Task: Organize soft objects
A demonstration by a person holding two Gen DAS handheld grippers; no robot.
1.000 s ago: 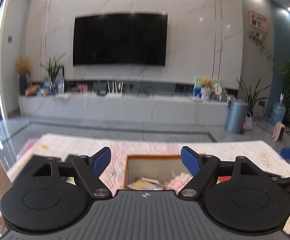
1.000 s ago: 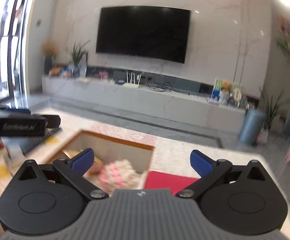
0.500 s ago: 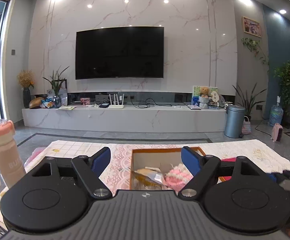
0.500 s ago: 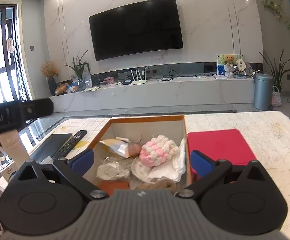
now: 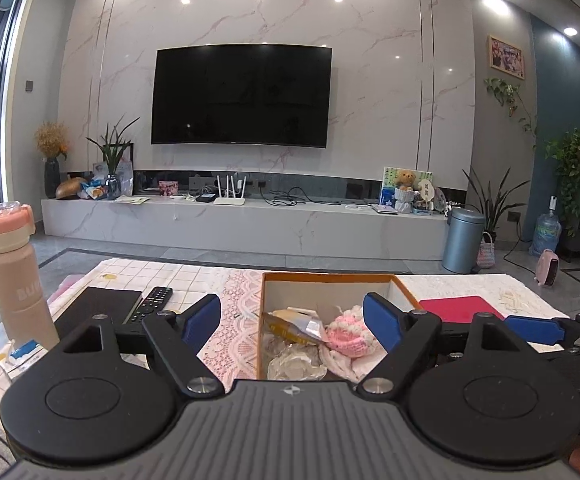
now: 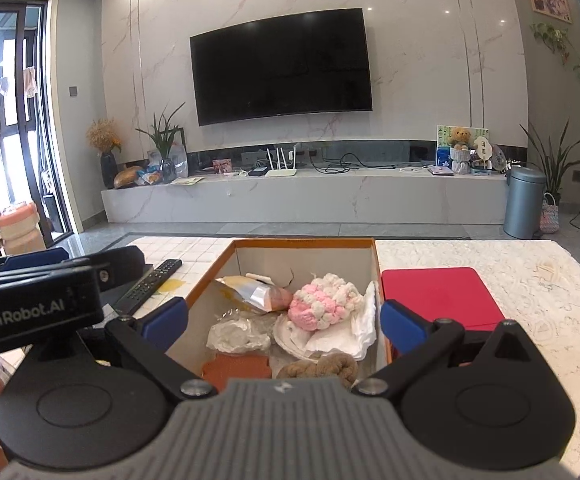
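Left wrist view: you're holding the left gripper (image 5: 292, 316) with fingers spread wide, gripping nothing, over the orange-rimmed open cardboard box (image 5: 332, 278) on the bench (image 5: 194, 276). Pink-and-white crocheted ball (image 5: 346, 330) is sitting inside.

Right wrist view: right gripper (image 6: 284, 322) fingers spread wide too, empty, above the same box (image 6: 304, 243); ball (image 6: 322, 304) is lying on white tissue (image 6: 354, 334), red flat case (image 6: 436, 294) just beside the box.

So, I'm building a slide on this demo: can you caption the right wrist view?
Open right claw poised above a cardboard box holding a pink-and-white knitted piece, beside a red case.
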